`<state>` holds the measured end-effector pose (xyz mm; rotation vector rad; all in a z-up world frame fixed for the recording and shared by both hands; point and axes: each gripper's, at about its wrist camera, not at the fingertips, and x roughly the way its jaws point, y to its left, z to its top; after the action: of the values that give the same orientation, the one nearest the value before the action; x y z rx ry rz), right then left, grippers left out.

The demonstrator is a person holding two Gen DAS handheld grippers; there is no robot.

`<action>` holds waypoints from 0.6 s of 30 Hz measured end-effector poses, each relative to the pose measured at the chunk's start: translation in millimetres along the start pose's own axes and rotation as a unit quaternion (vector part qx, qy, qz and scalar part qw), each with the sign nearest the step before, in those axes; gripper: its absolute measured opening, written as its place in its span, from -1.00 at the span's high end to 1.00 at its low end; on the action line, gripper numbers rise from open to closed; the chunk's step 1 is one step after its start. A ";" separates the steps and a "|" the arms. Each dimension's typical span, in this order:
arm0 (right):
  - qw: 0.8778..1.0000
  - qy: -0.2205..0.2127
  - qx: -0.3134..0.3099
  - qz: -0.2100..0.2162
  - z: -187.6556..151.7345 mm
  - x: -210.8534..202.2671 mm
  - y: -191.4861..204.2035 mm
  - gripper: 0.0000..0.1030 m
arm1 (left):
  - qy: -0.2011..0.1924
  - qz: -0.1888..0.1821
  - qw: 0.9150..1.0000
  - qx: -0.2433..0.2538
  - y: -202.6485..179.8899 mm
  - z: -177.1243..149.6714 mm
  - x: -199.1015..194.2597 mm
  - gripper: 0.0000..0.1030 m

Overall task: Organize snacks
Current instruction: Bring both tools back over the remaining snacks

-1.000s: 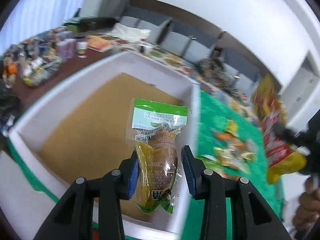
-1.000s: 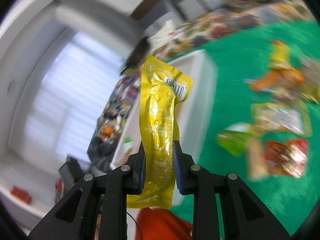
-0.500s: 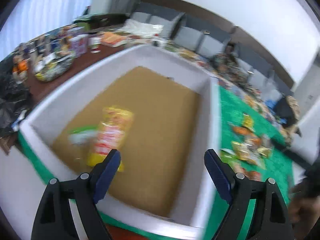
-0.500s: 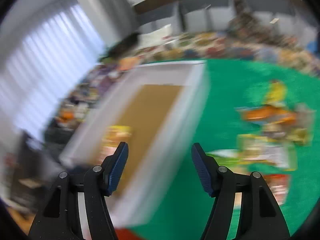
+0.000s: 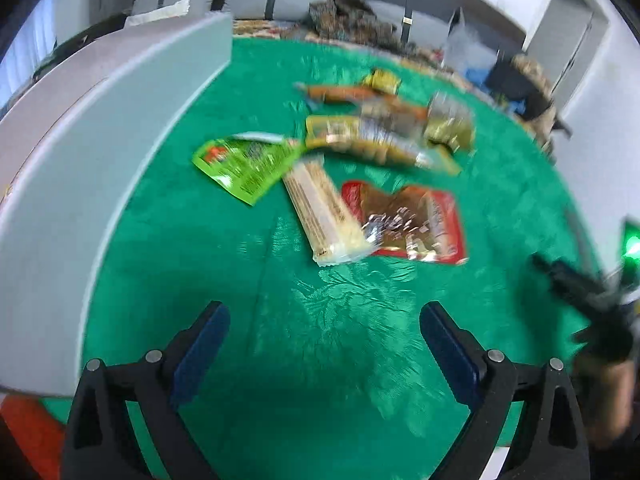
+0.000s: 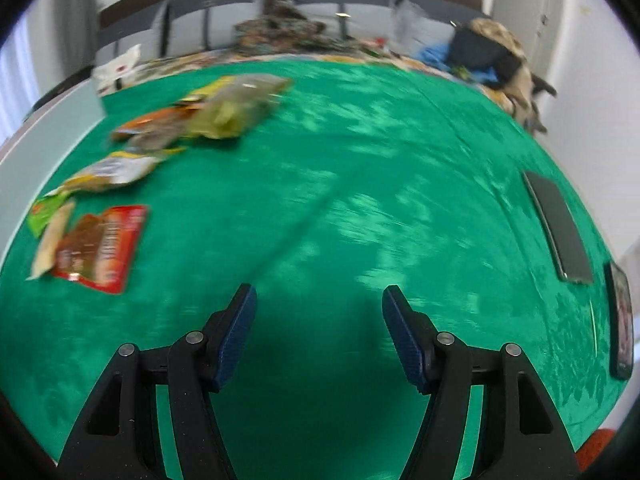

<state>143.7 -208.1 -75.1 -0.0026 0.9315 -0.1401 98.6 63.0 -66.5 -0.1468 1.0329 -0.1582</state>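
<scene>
Several snack packs lie on the green cloth (image 5: 320,340): a green pack (image 5: 244,162), a pale cracker pack (image 5: 324,212), a red pack (image 5: 416,224) and a yellow-orange heap (image 5: 384,128). My left gripper (image 5: 322,322) is open and empty above the cloth, in front of them. The white box (image 5: 100,128) stands at the left; its inside is hidden. My right gripper (image 6: 319,312) is open and empty over bare cloth (image 6: 360,200), with the red pack (image 6: 100,248) and the heap (image 6: 208,116) to its left.
Two dark flat devices (image 6: 560,228) lie at the cloth's right edge. The other hand-held gripper (image 5: 588,304) shows at the right in the left wrist view. Clutter and grey seats (image 6: 280,28) line the far side.
Both grippers let their snack packs go into the white box and opened. Both then swung right, away from the box, over the green cloth.
</scene>
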 end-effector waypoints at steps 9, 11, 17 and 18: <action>1.000 0.002 0.011 0.007 19.0 21.5 -30.5 -0.46 | -0.023 0.069 0.997 0.030 -2.6 13.7 42.7 -0.85; 1.000 0.002 0.017 0.010 18.0 22.6 -31.9 -0.56 | -0.026 0.075 0.996 0.047 -3.4 14.7 46.7 -0.93; 1.000 0.004 0.015 0.014 17.8 23.4 -31.6 -0.61 | -0.032 0.070 0.996 0.051 -1.7 15.9 50.7 -1.00; 1.000 0.004 0.015 0.014 17.8 23.7 -31.7 -0.61 | -0.034 0.071 0.996 0.050 -1.8 15.5 50.7 -1.00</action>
<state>168.1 -243.4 -81.4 0.0383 0.9360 -0.1280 137.4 51.8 -100.9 0.0134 0.9625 -0.0751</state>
